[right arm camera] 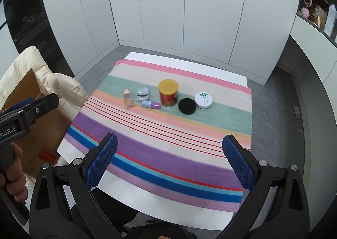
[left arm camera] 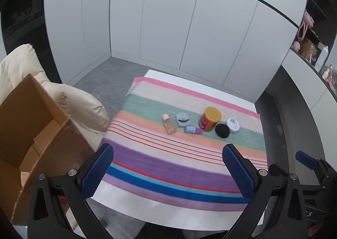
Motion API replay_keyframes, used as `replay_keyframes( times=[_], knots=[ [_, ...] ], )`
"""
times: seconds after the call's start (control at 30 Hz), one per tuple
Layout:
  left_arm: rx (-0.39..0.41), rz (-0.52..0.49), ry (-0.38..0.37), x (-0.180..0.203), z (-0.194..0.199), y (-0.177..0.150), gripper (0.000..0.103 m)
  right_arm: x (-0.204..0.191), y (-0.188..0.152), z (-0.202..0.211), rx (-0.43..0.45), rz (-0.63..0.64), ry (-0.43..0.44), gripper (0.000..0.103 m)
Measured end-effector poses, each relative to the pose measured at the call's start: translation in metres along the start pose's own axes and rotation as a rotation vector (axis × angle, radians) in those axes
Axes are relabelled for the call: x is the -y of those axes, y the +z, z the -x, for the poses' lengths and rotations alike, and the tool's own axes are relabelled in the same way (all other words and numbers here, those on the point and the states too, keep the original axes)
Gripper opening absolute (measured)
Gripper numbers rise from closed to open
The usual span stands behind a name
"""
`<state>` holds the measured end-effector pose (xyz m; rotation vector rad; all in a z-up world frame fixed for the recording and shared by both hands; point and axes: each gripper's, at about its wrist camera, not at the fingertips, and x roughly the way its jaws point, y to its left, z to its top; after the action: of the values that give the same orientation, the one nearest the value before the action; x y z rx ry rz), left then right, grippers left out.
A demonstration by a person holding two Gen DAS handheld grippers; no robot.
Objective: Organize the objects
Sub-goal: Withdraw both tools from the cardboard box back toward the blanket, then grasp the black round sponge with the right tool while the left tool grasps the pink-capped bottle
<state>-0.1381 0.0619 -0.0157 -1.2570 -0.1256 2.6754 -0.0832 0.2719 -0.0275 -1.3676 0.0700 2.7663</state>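
Observation:
Several small items lie in a row on the striped cloth (right arm camera: 168,140): a clear bottle with a pink cap (right arm camera: 129,99), a grey compact (right arm camera: 143,94), a purple tube (right arm camera: 151,104), a red can with a yellow lid (right arm camera: 168,92), a black round disc (right arm camera: 187,106) and a white round tin (right arm camera: 203,100). The same row shows in the left wrist view: bottle (left arm camera: 169,123), compact (left arm camera: 182,119), tube (left arm camera: 193,130), can (left arm camera: 210,119), disc (left arm camera: 222,130), tin (left arm camera: 233,125). My left gripper (left arm camera: 167,170) and right gripper (right arm camera: 169,162) both stand open and empty over the cloth's near stripes, well short of the items.
An open cardboard box (left arm camera: 38,133) sits at the left against a cream padded chair (left arm camera: 69,100). The white table (right arm camera: 168,207) edge runs close in front. Shelves with pink items (left arm camera: 305,34) stand at the far right. A hand (right arm camera: 12,175) holds the left gripper's handle.

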Motion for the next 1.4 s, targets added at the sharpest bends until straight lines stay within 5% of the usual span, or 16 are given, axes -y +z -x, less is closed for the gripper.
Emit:
replay_keyframes(
  times=[0.37, 0.6, 1.0, 1.4],
  knots=[
    [-0.068, -0.031, 0.033, 0.012, -0.044, -0.022, 0.103, 0.027, -0.010, -0.034, -0.041, -0.033, -0.060, 0.101],
    [-0.124, -0.045, 0.102, 0.004, -0.103, -0.022, 0.100, 0.044, -0.008, -0.090, -0.120, -0.045, -0.043, 0.101],
    [-0.205, -0.045, 0.102, 0.007, -0.210, -0.016, 0.089, 0.064, 0.006, -0.183, -0.172, -0.012, -0.056, 0.099],
    [-0.220, -0.014, 0.115, 0.007, -0.272, 0.006, 0.081, 0.057, 0.016, -0.269, -0.224, -0.040, -0.012, 0.082]
  ],
)
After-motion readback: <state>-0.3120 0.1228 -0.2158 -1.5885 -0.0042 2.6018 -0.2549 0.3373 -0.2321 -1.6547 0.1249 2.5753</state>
